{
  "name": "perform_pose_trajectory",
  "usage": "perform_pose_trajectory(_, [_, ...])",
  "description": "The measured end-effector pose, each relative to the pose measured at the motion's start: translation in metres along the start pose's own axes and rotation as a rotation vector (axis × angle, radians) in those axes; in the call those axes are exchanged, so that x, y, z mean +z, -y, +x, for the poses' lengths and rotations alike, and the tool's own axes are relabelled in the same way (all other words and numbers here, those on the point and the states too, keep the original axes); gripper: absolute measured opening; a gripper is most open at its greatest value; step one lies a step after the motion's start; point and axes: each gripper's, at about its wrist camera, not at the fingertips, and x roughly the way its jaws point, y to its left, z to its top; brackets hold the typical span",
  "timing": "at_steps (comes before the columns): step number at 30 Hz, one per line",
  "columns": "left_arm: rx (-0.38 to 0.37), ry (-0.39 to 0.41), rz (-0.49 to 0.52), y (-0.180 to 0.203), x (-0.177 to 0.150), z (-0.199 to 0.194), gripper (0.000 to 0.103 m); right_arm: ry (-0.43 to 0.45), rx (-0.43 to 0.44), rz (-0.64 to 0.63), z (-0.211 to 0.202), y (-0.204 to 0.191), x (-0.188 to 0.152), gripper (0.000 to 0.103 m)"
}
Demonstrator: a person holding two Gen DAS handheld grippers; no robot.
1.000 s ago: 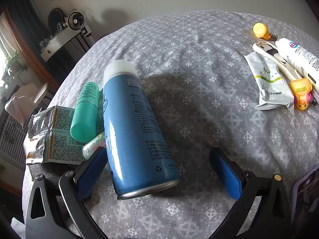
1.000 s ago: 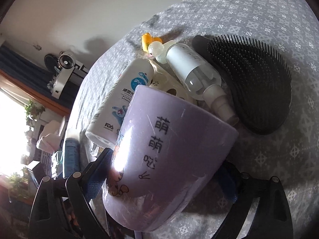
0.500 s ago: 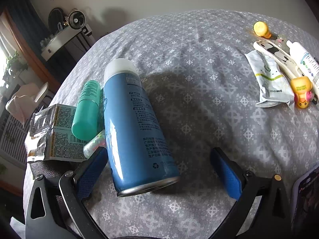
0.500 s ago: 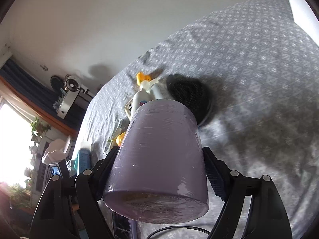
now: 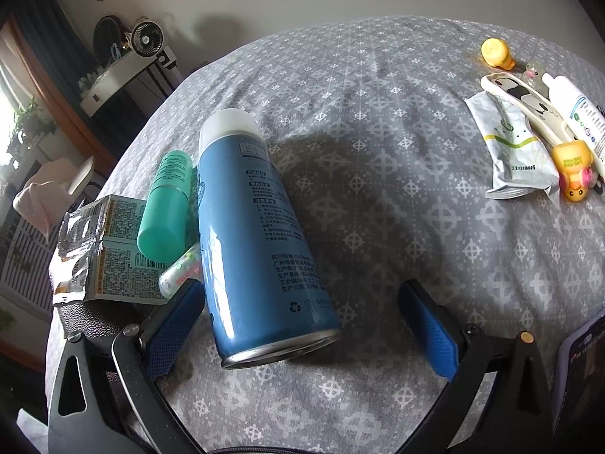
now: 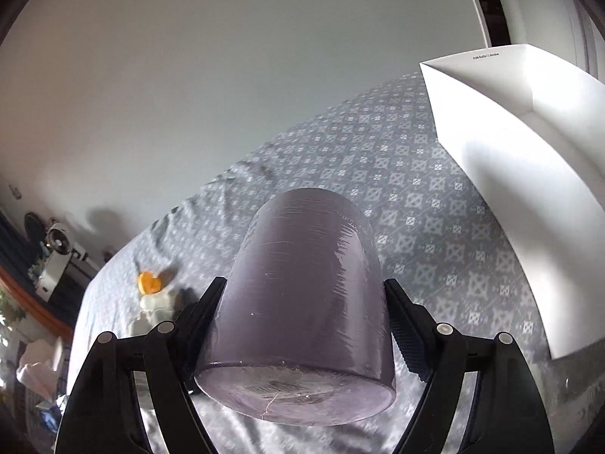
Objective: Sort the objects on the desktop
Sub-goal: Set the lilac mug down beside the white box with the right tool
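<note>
My right gripper (image 6: 304, 325) is shut on a purple mug (image 6: 302, 295), held above the grey patterned cloth (image 6: 416, 196) with its base toward the camera. A white open box (image 6: 525, 174) stands to the right of the mug. My left gripper (image 5: 298, 317) is open and low over the cloth. A blue spray can (image 5: 257, 234) lies between its fingers, close to the left one. A green bottle (image 5: 166, 208) and a foil packet (image 5: 106, 249) lie left of the can.
At the far right of the left wrist view lie a yellow duck toy (image 5: 495, 51), a white pouch (image 5: 514, 151), a white bottle (image 5: 578, 109), an orange toy (image 5: 573, 170) and a phone (image 5: 582, 370). A shelf with a fan (image 5: 145, 39) stands beyond the table.
My right gripper has lifted the mug off the pile and swung it right, bringing the white box into view. The left gripper has barely moved.
</note>
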Motion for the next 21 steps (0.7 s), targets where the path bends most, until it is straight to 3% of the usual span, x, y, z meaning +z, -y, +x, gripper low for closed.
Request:
perform_pose_trajectory(7, [0.010,0.007,0.010,0.001,-0.003,-0.001,0.103,-0.006,-0.129,-0.044,0.013,0.009,-0.011,0.085])
perform_pose_trajectory(14, [0.010,0.006,0.011,0.002,-0.003,-0.001,0.103,0.167,-0.270,-0.145,-0.048,-0.003,-0.031,0.103])
perform_pose_trajectory(18, [0.011,0.006,0.010,0.002,-0.003,-0.001,0.103,0.201,-0.200,-0.253,-0.070,-0.048,-0.034,0.103])
perform_pose_trajectory(21, [0.010,0.006,0.011,0.001,-0.003,-0.001,0.103,0.081,-0.095,-0.369,-0.050,-0.093,-0.043,0.103])
